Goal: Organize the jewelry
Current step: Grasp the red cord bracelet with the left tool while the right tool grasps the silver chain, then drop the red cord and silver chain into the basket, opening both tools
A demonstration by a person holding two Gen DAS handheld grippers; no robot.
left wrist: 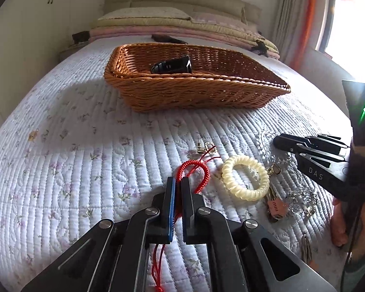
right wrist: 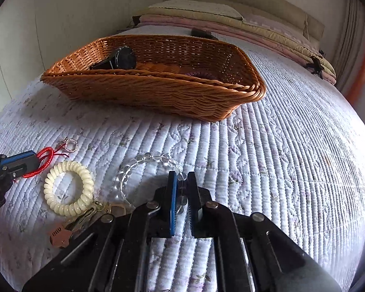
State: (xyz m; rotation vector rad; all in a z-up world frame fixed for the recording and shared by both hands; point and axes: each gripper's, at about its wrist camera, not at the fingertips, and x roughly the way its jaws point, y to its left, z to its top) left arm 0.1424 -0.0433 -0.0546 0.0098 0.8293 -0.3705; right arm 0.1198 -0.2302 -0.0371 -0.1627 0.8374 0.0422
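My left gripper point(left wrist: 178, 182) is shut on a red braided cord bracelet point(left wrist: 194, 171) that lies on the quilt; its loop sticks out past the fingertips and red tails hang below the jaws. My right gripper point(right wrist: 181, 177) is shut on a clear bead bracelet point(right wrist: 143, 160), with beads pinched between its pads. A cream spiral hair tie point(left wrist: 245, 178) lies between the two grippers. The wicker basket point(left wrist: 194, 90) stands farther up the bed with a black watch point(left wrist: 171, 66) inside. In the right wrist view the left gripper point(right wrist: 35, 161) shows at the far left on the red cord point(right wrist: 45, 159).
A small square sparkly earring point(right wrist: 71, 144) lies near the red cord. Keys with a pink tag point(left wrist: 275, 208) and a sparkly chain point(left wrist: 301, 199) lie near the hair tie. Folded bedding point(left wrist: 182, 28) is stacked at the headboard. A bright window point(left wrist: 350, 29) is at right.
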